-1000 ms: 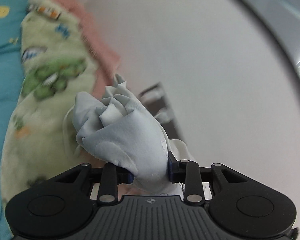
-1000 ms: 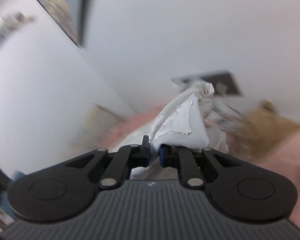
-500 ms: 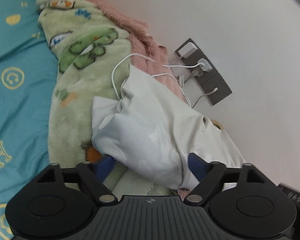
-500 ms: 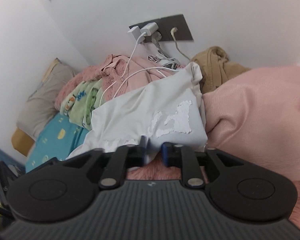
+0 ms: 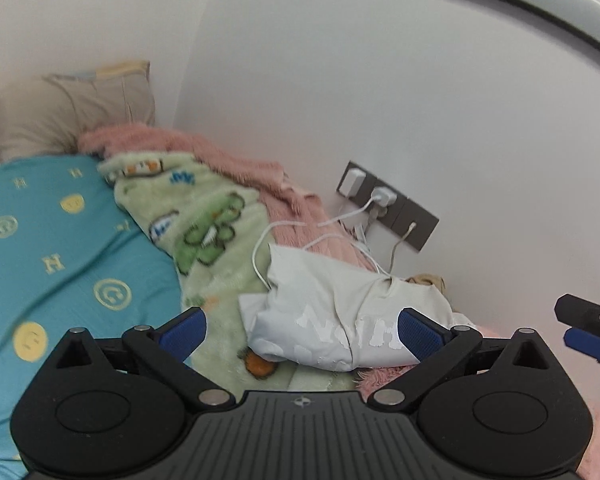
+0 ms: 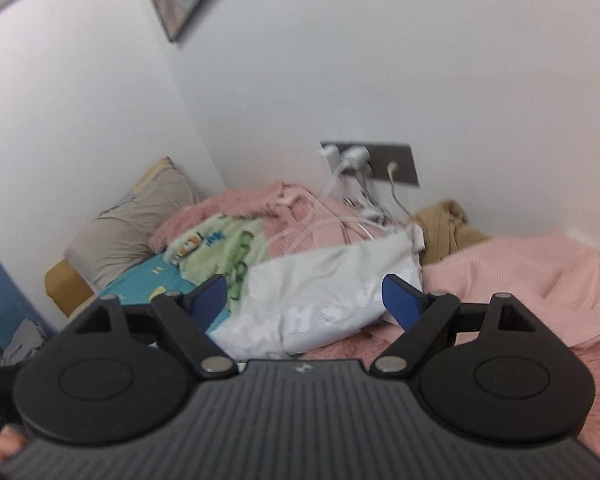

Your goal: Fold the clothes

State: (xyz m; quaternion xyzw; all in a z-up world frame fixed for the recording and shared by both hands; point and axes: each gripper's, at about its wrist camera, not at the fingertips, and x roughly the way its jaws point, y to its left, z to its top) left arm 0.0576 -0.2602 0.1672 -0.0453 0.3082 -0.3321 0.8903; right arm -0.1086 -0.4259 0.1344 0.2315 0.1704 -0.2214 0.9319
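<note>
Left wrist: folded white shirt (image 5: 340,320) beyond spread left hand-held gripper (image 5: 300,330).

Pillow (image 5: 66,114), wall socket (image 5: 388,204), white cables (image 5: 300,248).

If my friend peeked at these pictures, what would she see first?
Probably the folded white shirt with cracked lettering, lying on the bed in front of both open grippers, the left gripper and the right gripper. Next, the green cartoon blanket to its left, beside the teal sheet. White charger cables hang from the wall sockets just behind the shirt.
</note>
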